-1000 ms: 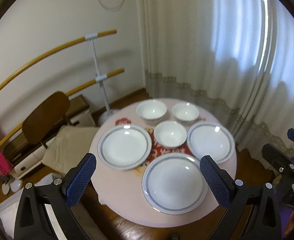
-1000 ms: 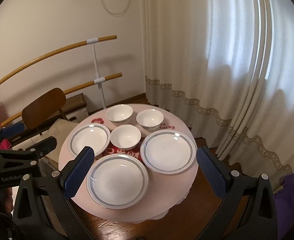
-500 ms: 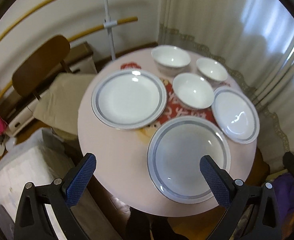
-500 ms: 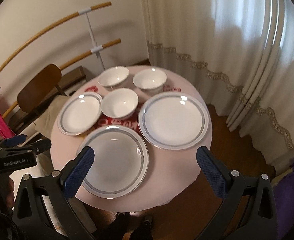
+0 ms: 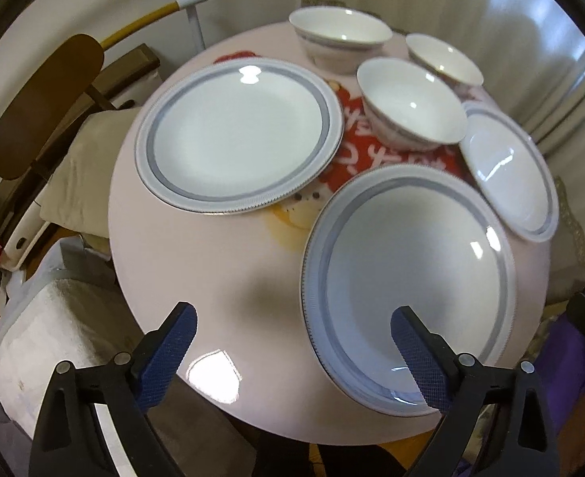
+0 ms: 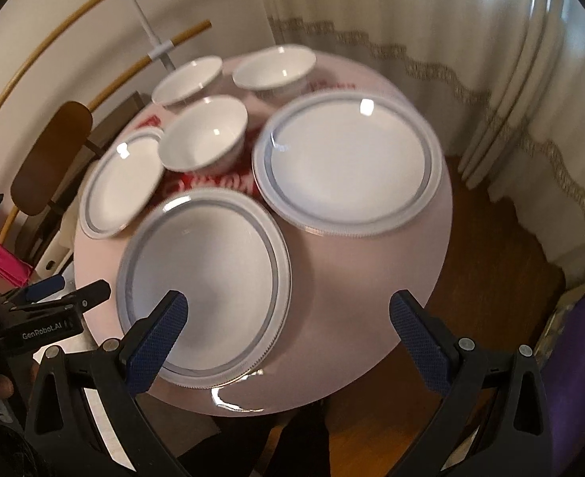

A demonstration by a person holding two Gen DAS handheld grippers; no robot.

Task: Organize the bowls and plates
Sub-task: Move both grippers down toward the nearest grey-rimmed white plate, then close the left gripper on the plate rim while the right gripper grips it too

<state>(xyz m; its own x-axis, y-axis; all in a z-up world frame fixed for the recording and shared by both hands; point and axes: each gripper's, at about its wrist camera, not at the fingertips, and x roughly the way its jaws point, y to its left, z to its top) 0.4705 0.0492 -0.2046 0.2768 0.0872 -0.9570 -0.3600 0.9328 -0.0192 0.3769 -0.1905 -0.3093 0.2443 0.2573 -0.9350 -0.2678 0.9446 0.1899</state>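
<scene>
We judge this the approach step, nothing stacked yet; three plates and three bowls all sit apart on the round table (image 5: 197,278).

Left wrist view, left to right: left gripper (image 5: 292,342) spread wide, empty, its jaws just closing a little with nothing between them; left plate (image 5: 237,135) upper left of centre; near plate (image 5: 407,286) lower right, right finger over its rim; centre bowl (image 5: 411,103) upper right.

Right wrist view: right gripper (image 6: 288,334) released, empty; far plate (image 6: 348,167) right of centre.

Plates white, glossy, grey-blue band, shallow; bowls white, deeper.

Next move, we judge: pinch one plate by its rim, lift it onto another; thin slick rim calls for a low, edge-on bite.
</scene>
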